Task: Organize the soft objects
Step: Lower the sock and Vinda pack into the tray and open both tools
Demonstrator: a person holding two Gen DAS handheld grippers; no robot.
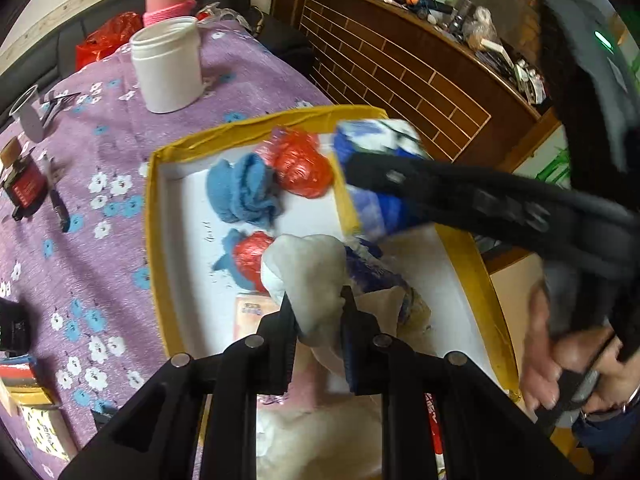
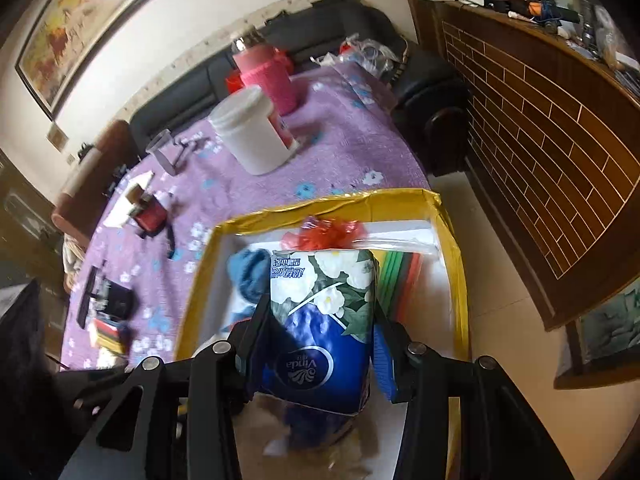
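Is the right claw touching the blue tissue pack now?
Touching. The right wrist view shows the right claw with both fingers pressed against the sides of the blue tissue pack, lifting it over the yellow box.

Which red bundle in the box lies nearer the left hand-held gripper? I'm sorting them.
The smaller red bundle, right beside the white cloth that gripper holds; the bigger one lies farther back.

We list a blue, floral-printed tissue pack [image 2: 320,320], upright and clamped in the right hand-held gripper [image 2: 316,344] above the yellow-rimmed box [image 2: 460,248]. A pale grey cloth [image 1: 308,276] is pinched in the left hand-held gripper [image 1: 318,320]. A blue cloth [image 1: 244,192] and two red bundles [image 1: 304,164] lie inside.
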